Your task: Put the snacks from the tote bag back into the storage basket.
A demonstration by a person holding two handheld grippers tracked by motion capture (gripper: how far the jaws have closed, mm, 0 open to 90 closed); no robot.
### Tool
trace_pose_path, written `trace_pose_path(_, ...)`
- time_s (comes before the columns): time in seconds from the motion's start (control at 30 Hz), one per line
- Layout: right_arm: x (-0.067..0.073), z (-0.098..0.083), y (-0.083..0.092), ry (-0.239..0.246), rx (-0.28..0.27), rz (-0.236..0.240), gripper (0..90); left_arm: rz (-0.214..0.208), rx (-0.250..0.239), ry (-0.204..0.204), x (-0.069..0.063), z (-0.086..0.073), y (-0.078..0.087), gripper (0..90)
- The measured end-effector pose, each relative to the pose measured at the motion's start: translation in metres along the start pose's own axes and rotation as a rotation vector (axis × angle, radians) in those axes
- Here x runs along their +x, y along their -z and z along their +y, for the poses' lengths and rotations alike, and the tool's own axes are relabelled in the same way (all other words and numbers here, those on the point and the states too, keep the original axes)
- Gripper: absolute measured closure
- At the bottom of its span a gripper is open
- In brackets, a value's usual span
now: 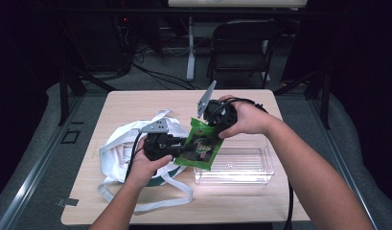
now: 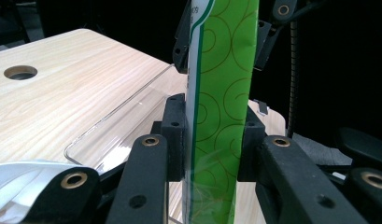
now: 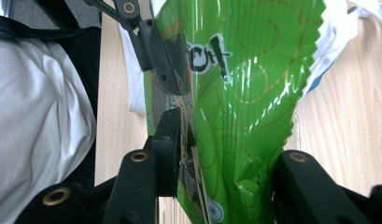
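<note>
High view: a green snack packet [image 1: 199,146] was held in the air between both claws, above the near-left corner of a clear plastic bin [image 1: 260,178] on the worktop [image 1: 136,103], with a white cloth bag [image 1: 119,148] just to its left. The left claw [image 1: 177,147] was seen pinching the packet's lower part. In the left gripper view the pads were pressed flat against both faces of the film. The right claw [image 1: 213,125] was set around the upper end; in the right gripper view one pad was touching the packet, while contact at the other side could not be told.

A handover from left to right was judged to be in hand. For a clean transfer, the right pinch should be confirmed firm on flat film before the left grip is eased. The packet should be kept over the bin, so that a slip would be caught there.
</note>
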State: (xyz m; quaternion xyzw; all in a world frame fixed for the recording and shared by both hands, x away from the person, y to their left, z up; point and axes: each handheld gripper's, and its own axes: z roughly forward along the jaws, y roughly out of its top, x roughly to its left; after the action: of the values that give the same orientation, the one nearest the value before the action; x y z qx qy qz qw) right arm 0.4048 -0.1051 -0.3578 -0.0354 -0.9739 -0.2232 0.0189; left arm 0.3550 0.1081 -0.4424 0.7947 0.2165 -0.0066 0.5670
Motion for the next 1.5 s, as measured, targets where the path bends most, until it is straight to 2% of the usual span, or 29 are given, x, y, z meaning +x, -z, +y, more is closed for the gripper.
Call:
trace_pose_path(0.53, 0.0001, -0.0002, 0.0036, -0.005, -0.009, 0.027, 70.1, -0.017, 0.009, 0.002, 0.0005, -0.0005, -0.0014, 70.9)
trace_pose_path(0.77, -0.0002, 0.0002, 0.0026, -0.007, -0.01, 0.03, 73.9, -0.006, 0.014, 0.003, 0.002, -0.0017, -0.0025, 70.0)
trace_pose_path(1.5, -0.0004, 0.0024, 0.001, 0.004, 0.017, 0.032, 75.3, 0.004, 0.03, 0.032, 0.0039, -0.0034, -0.0031, 64.8)
